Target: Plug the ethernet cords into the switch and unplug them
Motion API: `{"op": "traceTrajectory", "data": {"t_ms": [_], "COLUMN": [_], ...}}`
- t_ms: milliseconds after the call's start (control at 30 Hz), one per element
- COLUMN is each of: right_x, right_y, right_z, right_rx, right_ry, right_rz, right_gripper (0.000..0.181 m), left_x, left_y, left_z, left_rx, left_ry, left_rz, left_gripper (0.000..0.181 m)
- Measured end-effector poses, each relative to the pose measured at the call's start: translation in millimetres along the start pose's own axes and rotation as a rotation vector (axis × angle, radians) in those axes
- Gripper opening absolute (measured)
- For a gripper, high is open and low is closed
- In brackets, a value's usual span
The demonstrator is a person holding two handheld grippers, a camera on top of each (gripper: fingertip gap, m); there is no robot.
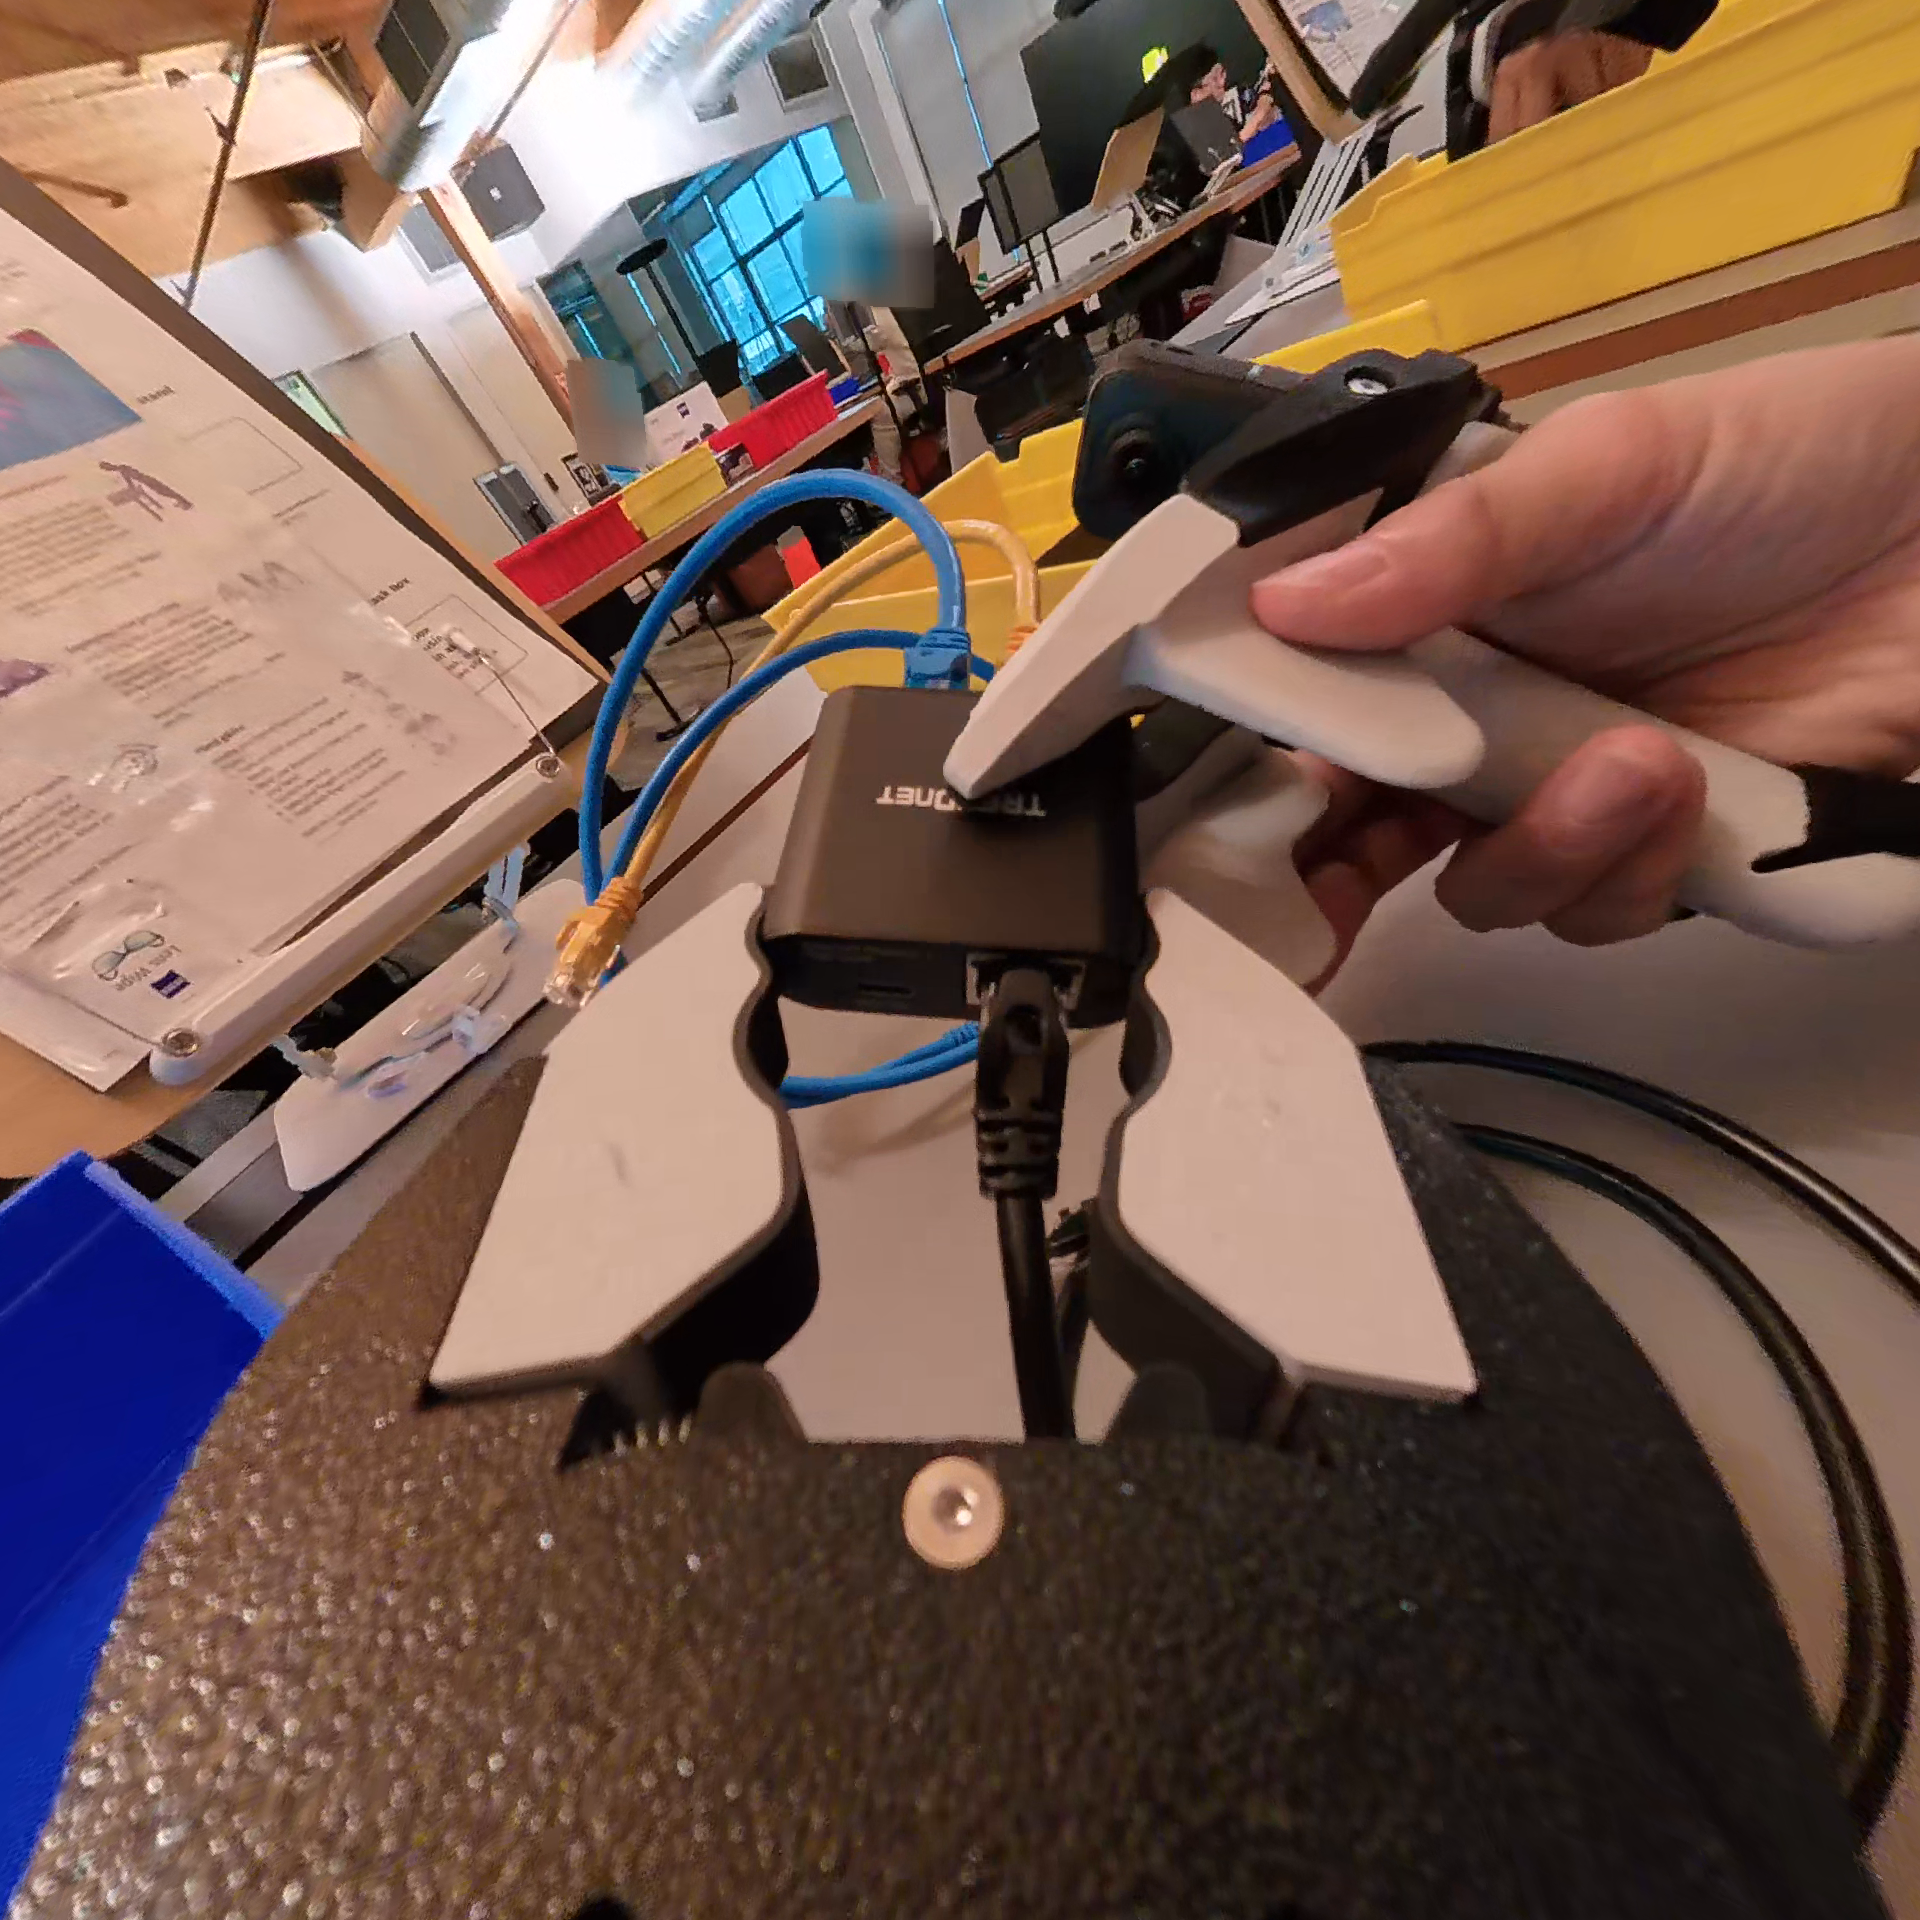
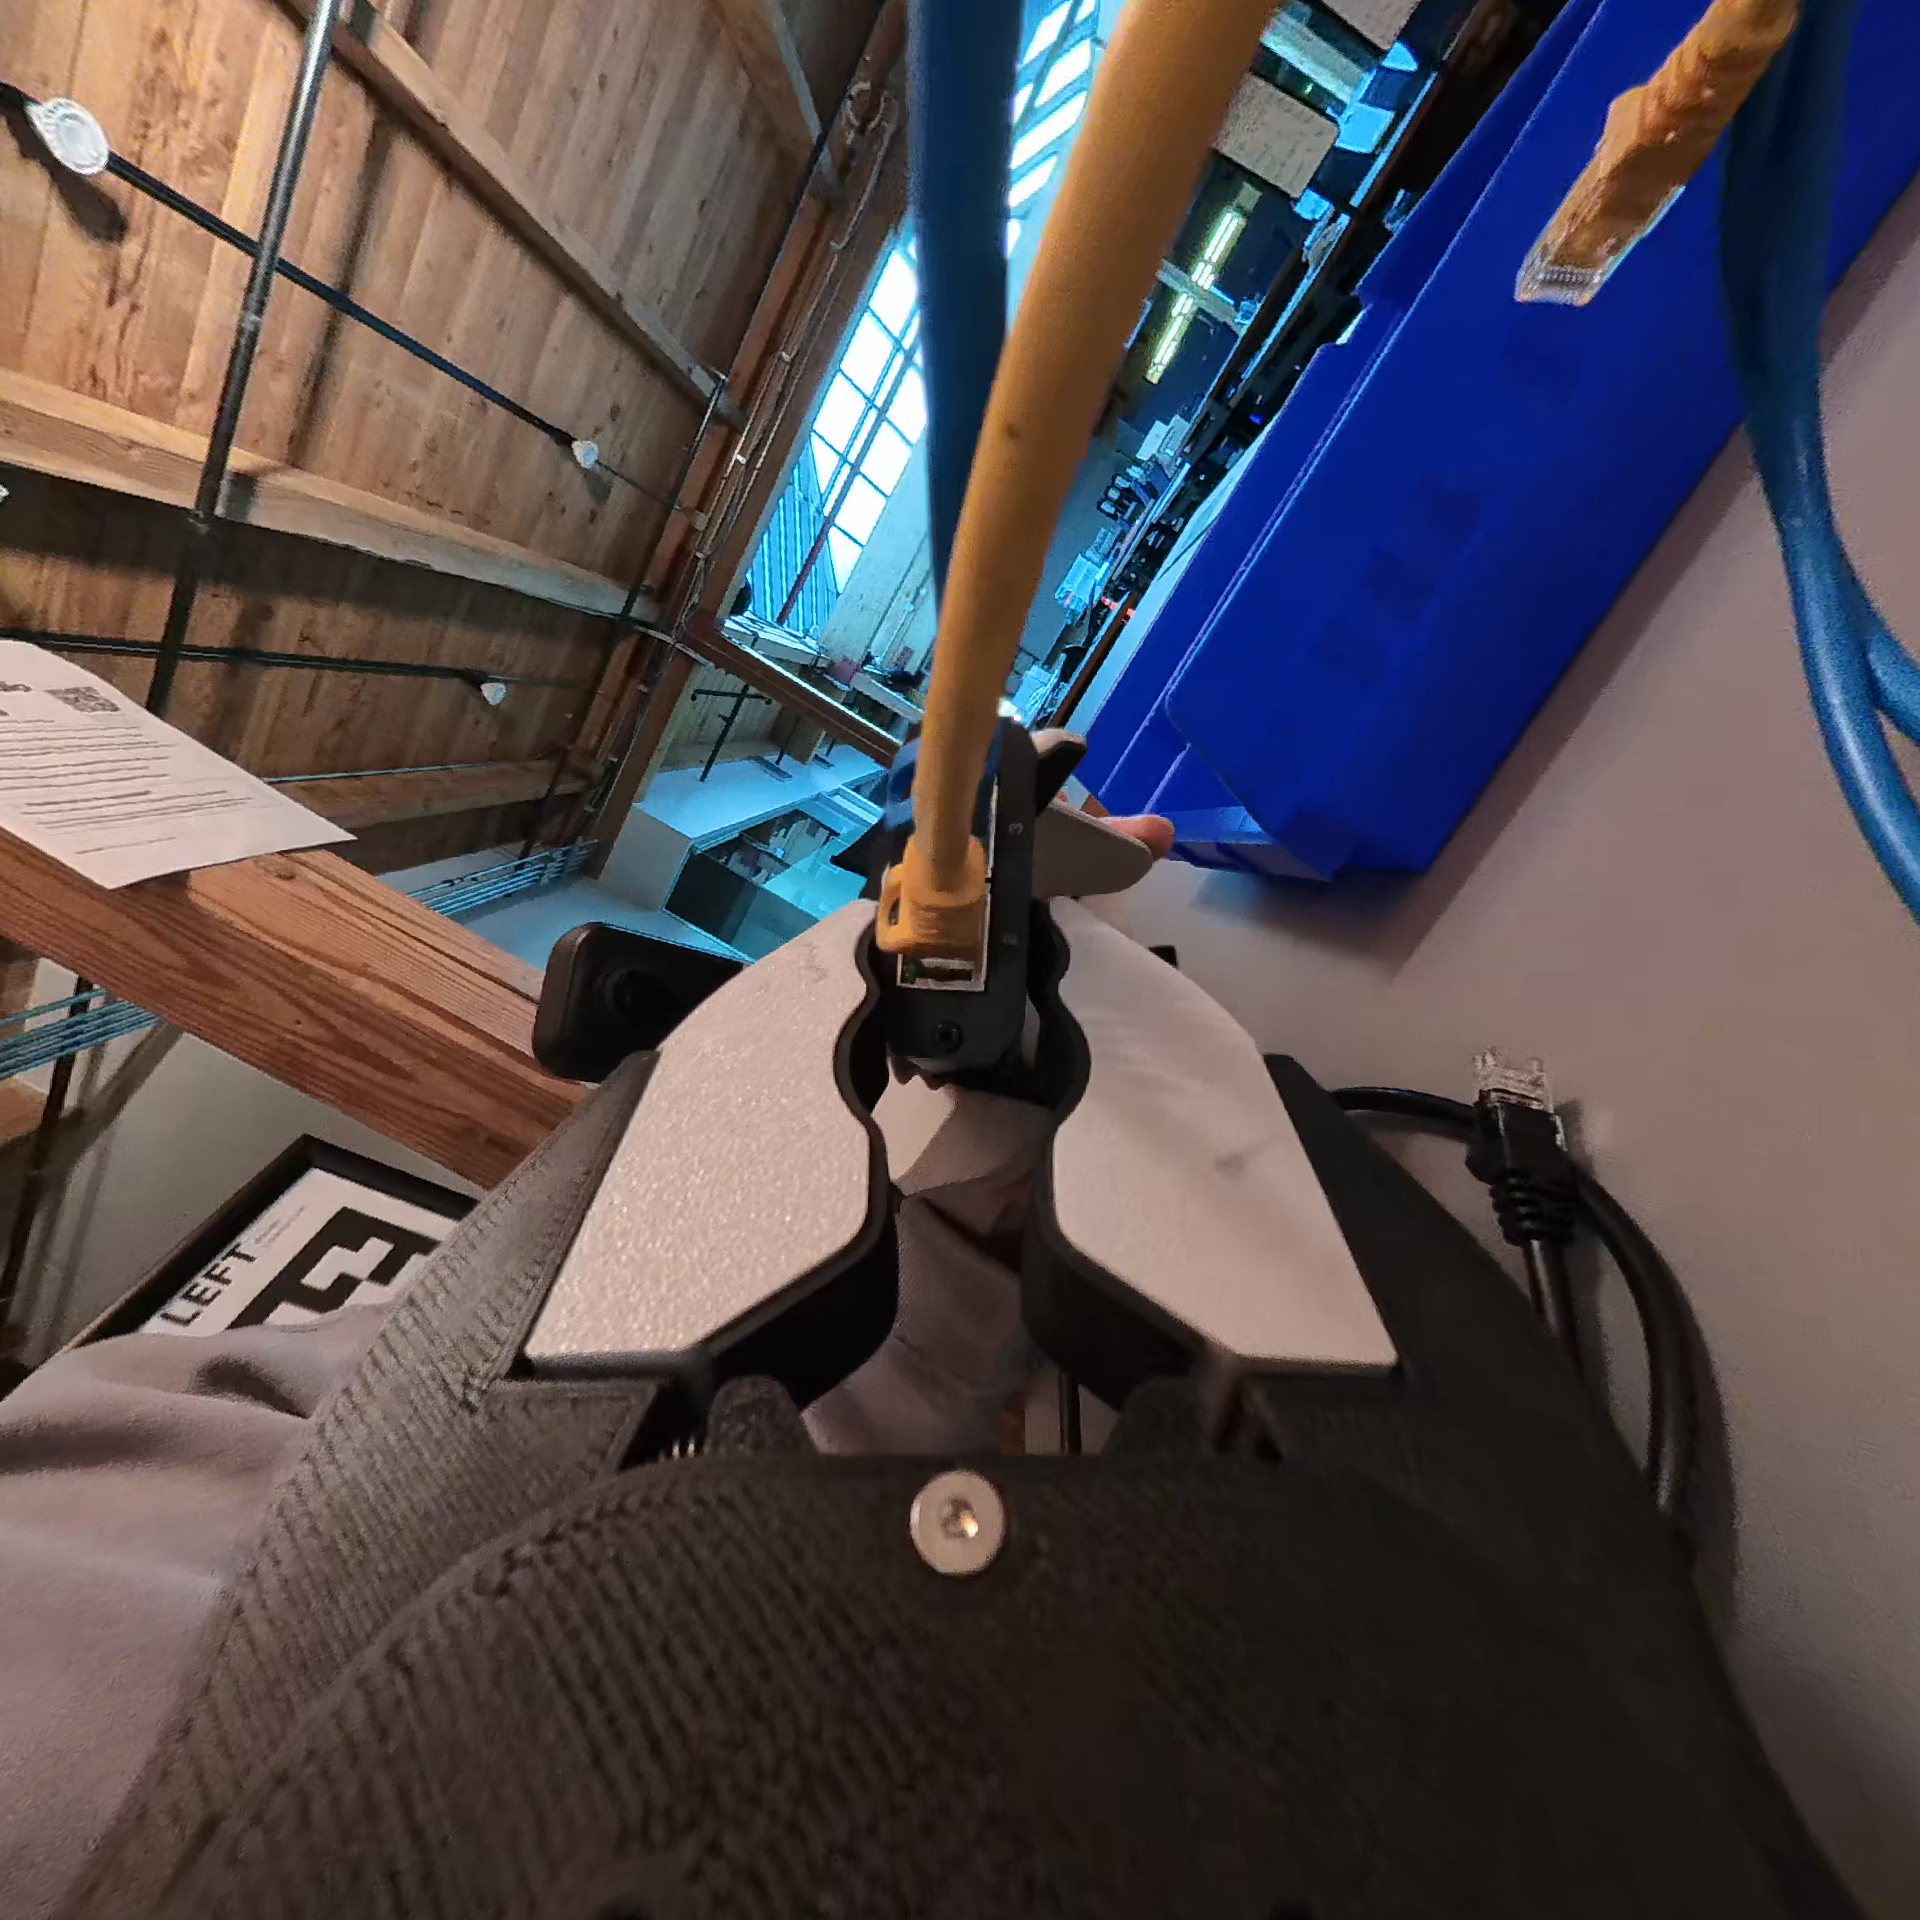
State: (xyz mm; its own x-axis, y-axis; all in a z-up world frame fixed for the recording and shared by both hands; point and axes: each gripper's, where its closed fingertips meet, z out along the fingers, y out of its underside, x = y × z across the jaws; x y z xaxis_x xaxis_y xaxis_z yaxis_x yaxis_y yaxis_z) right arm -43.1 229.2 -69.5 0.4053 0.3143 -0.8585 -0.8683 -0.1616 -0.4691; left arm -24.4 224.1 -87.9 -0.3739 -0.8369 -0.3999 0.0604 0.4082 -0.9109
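From my left wrist view, the switch (image 1: pixel 951 842) sits at twelve o'clock between my left gripper (image 1: pixel 951 1023) fingers. A cord (image 1: pixel 1023 1101) runs from six o'clock into its near face. Two more cords (image 1: pixel 940 582) enter its far side. A loose plug (image 1: pixel 587 945) hangs at ten o'clock. My right gripper (image 1: pixel 1060 774) rests on the switch from two o'clock (its lower finger mostly hidden). A bin (image 1: pixel 94 1455) lies at eight o'clock.

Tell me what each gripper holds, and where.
Right gripper clamps the black switch across its top and bottom faces. Left gripper tips flank the switch's port end; contact unclear.
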Motion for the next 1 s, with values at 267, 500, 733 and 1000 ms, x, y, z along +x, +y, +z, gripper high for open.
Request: {"op": "traceTrajectory", "data": {"t_ms": [267,500,733,1000], "right_x": [9,8,9,6], "right_y": [3,4,-17,-20], "right_z": [1,0,-11,-9], "right_rx": [0.001,-0.032,0.048,0.147], "right_ry": [0.017,0.040,0.103,0.079], "right_rz": [0.023,-0.039,-0.089,-0.059], "right_gripper": [0.025,0.027,0.044,0.014], "left_x": [1,3,-17,-13], "left_y": [11,12,9,13], "left_z": [0,1,-11,-8], "left_rx": [-0.017,-0.025,0.027,-0.041], "left_ry": [-0.006,0.033,-0.028,-0.079], "left_rz": [-0.026,-0.130,-0.250,-0.173], "left_gripper": [0.062,0.062,0.062,0.062]}}
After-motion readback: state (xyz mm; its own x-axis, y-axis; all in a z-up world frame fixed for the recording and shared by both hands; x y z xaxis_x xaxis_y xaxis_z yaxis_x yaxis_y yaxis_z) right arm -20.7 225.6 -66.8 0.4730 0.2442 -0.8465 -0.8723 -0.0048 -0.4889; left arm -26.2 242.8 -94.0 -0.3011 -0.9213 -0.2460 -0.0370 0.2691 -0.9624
